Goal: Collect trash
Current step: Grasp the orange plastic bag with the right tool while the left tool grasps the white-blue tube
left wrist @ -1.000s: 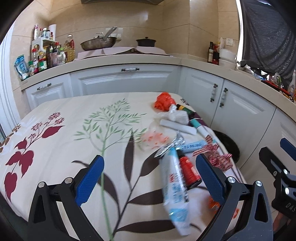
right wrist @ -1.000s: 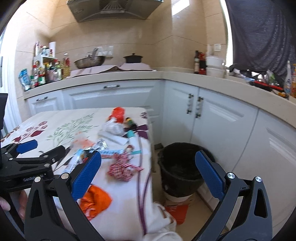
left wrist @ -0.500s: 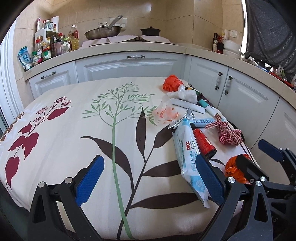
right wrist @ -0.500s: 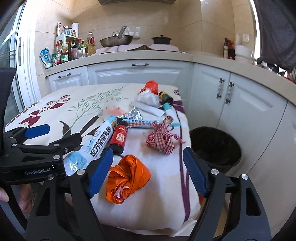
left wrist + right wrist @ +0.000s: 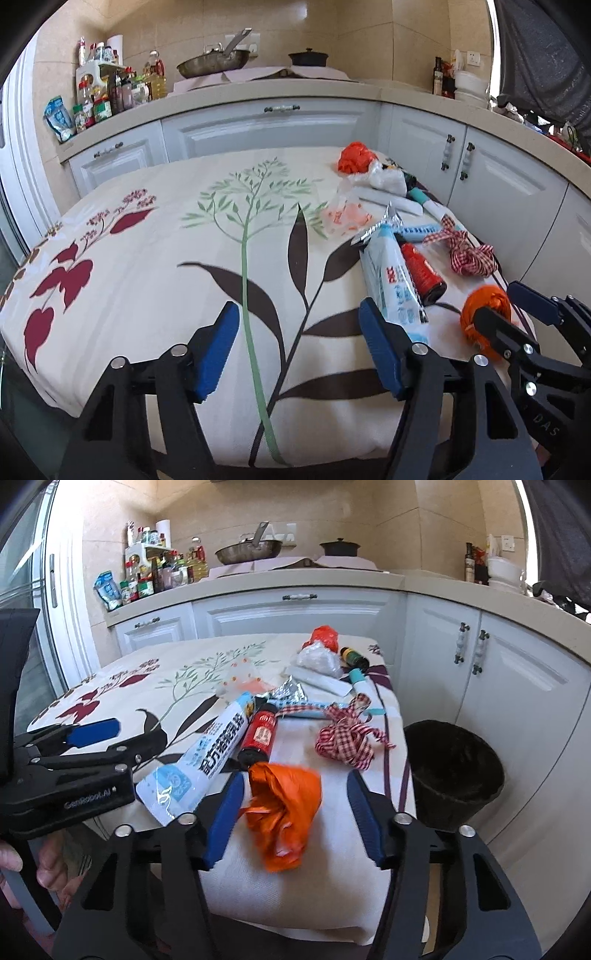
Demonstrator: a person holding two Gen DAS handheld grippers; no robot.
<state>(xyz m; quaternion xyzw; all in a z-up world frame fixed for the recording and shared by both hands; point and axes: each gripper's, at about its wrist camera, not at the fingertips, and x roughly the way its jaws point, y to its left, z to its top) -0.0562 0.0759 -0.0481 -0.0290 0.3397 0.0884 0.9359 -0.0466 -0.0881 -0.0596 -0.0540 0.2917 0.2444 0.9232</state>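
1. Trash lies strewn along the right edge of the surface [image 5: 155, 295], which wears a leaf-print cloth.
2. Right claw [image 5: 295, 808] – jaws just closing – brackets a crumpled orange bag [image 5: 284, 805] at the near right corner; pads not yet pressing it.
3. Left claw [image 5: 299, 354], jaws also just closing, stands spread over bare cloth, nothing between them.
4. A white-and-blue packet [image 5: 210, 753] lies beside a red bottle [image 5: 258, 734], long axes running from the near edge toward the far right corner.
5. A black bin [image 5: 454, 771] stands on the floor beside the right edge.
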